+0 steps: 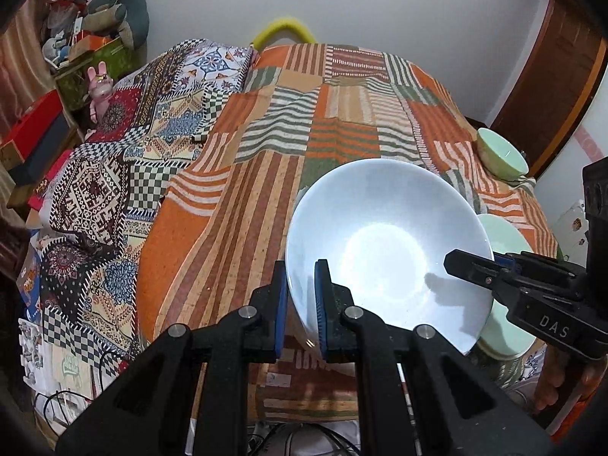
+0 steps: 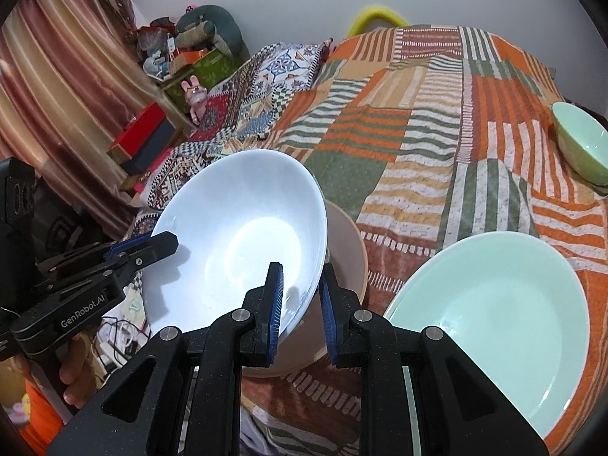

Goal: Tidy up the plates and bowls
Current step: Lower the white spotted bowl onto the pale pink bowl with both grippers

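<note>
The left tool (image 1: 300, 304) sits at the bottom middle of the left view and points down at the bed (image 1: 243, 174). Its two blue pads are clamped on the near rim of the big white bowl (image 1: 383, 250), one pad inside and one outside. The right tool (image 2: 302, 304) sits at the bottom middle of the right view, also tipped down, and it pinches the other side of the same white bowl's rim. So both tools hold one bowl, and it is tilted up above the striped bed cover.

In the left view the right tool comes in from the right edge, and some fingers (image 1: 551, 395) show under it, cut off by the frame. In the right view the left tool comes in from the left edge, with a hand (image 2: 76, 380) partly hidden below it.

Only the right view shows a tan bowl (image 2: 349, 250) under the white bowl, mostly hidden. It also shows the whole pale green plate (image 2: 501, 319) at the lower right. In the left view that plate is mostly behind the white bowl. A small green bowl (image 1: 501, 155) sits far off near the bed's right edge in both views.
</note>
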### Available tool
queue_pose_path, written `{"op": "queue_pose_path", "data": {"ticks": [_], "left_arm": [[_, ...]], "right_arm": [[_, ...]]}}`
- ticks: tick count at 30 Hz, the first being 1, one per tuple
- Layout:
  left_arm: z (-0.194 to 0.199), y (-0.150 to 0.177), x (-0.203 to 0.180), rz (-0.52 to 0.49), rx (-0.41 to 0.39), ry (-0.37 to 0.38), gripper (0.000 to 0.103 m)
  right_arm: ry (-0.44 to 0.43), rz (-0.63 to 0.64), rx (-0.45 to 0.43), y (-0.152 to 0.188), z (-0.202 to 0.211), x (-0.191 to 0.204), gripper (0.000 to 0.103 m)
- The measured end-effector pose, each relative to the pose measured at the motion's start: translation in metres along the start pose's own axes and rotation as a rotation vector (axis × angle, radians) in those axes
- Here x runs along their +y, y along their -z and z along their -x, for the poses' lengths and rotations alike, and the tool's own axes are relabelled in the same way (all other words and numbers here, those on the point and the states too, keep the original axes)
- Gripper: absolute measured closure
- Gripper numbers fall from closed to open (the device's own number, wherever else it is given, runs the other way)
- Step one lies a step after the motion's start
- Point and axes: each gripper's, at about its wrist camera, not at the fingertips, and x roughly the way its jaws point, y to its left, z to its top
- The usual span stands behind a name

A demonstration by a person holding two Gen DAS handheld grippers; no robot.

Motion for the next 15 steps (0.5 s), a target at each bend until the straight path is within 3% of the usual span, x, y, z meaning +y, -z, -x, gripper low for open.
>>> {"op": "queue_pose_path", "data": {"ticks": [15], "left_arm": [[-0.025,0.009,0.0,-0.016,0.061,-0.028,0.092]], "right_arm": [[0.022,-0.013,0.05,0.005,-0.018,-0.004,0.085]]}}
